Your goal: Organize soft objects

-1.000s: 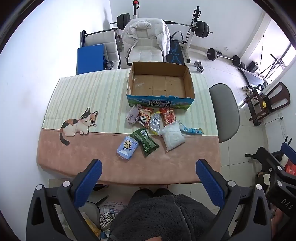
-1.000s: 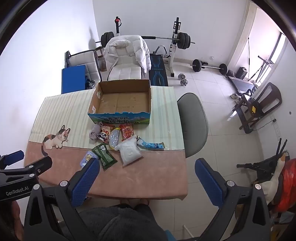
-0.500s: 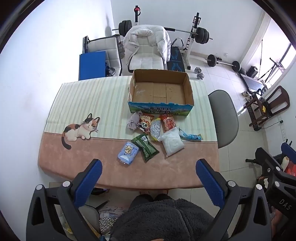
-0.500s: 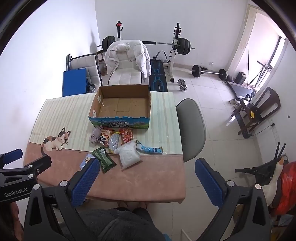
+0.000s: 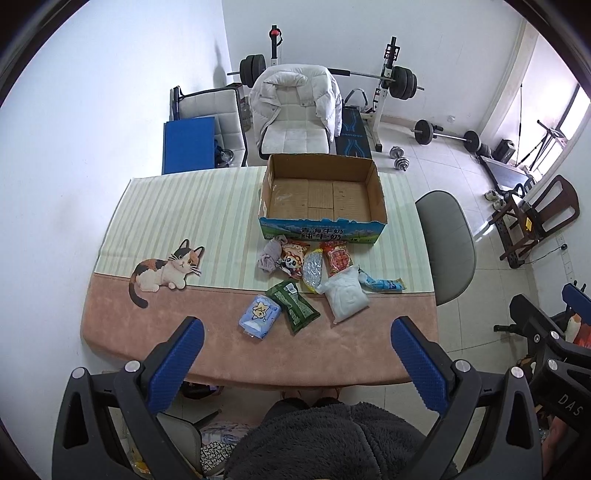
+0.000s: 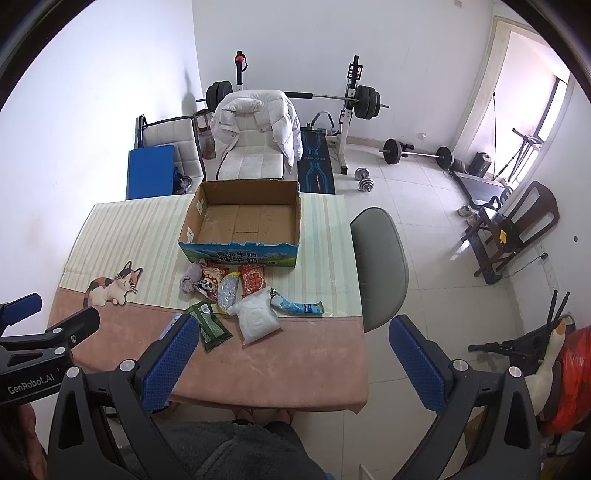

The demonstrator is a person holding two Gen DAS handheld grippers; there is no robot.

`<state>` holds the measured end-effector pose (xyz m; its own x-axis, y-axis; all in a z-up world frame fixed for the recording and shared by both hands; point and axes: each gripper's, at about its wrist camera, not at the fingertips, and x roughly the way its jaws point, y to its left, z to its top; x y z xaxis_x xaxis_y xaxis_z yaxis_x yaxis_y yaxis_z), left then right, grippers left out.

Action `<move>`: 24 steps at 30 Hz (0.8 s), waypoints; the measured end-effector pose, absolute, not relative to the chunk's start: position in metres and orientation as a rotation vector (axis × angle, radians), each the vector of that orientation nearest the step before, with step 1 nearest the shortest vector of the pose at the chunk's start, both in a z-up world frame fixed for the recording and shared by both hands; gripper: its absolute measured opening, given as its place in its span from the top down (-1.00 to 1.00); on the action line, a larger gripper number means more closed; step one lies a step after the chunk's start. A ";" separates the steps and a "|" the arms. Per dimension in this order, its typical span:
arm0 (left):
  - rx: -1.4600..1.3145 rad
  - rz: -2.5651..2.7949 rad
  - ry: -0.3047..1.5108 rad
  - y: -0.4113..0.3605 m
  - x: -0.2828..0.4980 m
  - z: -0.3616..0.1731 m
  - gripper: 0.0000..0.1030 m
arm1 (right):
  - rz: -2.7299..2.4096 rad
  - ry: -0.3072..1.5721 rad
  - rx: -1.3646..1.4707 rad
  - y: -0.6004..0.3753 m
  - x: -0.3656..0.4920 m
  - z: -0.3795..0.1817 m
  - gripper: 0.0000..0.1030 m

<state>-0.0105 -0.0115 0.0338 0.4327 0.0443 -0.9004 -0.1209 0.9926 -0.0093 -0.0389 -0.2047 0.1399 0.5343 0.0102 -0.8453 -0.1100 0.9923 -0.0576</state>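
— What stood behind your worktop (image 5: 118, 325)?
— You had a white padded chair (image 5: 293, 129) with a white puffer jacket (image 5: 295, 85) draped over it, and past that a barbell rack (image 5: 388, 77) against the plain white wall (image 5: 325, 33).
— And to your right?
— You saw a grey chair (image 6: 380, 266) beside the worktop, pale floor tiles (image 6: 436, 221) with dumbbells (image 6: 364, 181) lying on them, and daylight coming through a window (image 6: 554, 107).
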 end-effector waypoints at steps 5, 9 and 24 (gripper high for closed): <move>-0.072 0.106 1.112 -0.013 -0.011 0.036 -1.00 | 0.071 0.999 -0.105 -0.207 -0.042 0.143 -1.00; -0.071 0.105 1.115 -0.013 -0.012 0.037 -1.00 | 0.073 0.998 -0.106 -0.207 -0.042 0.144 -1.00; -0.058 0.095 1.112 -0.021 -0.017 0.034 -1.00 | 0.067 0.999 -0.093 -0.213 -0.049 0.142 -1.00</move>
